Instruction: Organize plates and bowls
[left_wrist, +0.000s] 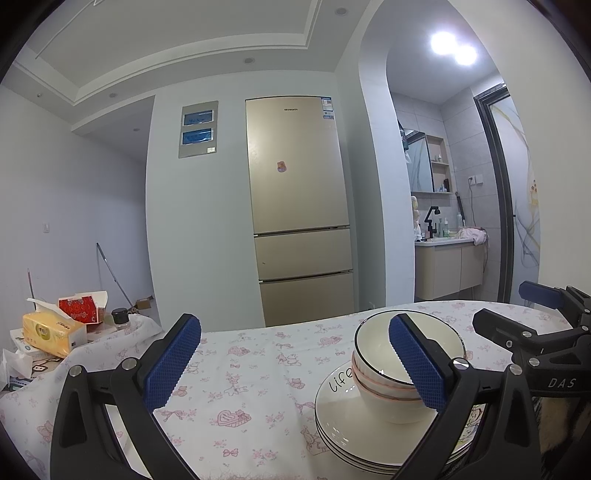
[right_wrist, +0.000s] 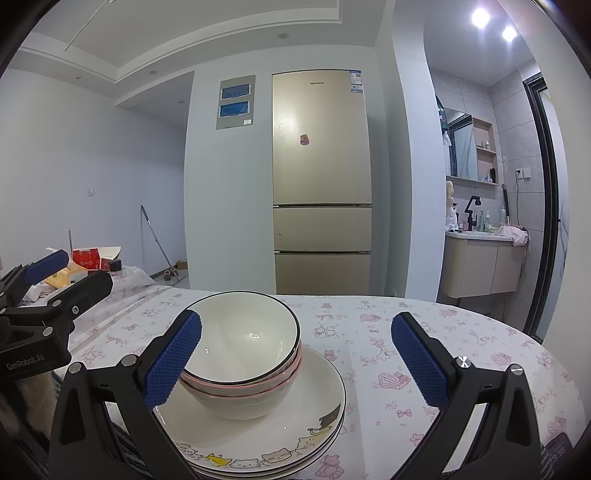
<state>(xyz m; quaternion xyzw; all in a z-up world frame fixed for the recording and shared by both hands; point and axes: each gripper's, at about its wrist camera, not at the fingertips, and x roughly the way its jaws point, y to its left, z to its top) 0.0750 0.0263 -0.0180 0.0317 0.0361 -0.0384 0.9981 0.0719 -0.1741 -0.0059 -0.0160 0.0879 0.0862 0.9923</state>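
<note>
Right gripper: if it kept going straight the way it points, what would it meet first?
Probably nothing on the table: the right gripper, jaws open, points past the stacked bowls, which sit by its left finger. Farther on stands the fridge. Depth is unclear.

Left gripper (left_wrist: 295, 360): black plastic frame built of angular, triangular arms with open cut-outs.
Left gripper pads (left_wrist: 171, 363): blue, long and flat, covered in a fine diamond grid with small ridges along the edge.
Left gripper screws: round silver heads at each arm joint.
Left gripper marking: pale lettering "GenRobot.AI" on its black body, read from the right wrist view.
Right gripper (right_wrist: 297, 360): same black angular frame, same silver joint screws.
Right gripper pads (right_wrist: 419, 360): blue, the same cross-hatched texture.
Right gripper marking: pale letters "DAS" on its black body, read from the left wrist view.
</note>
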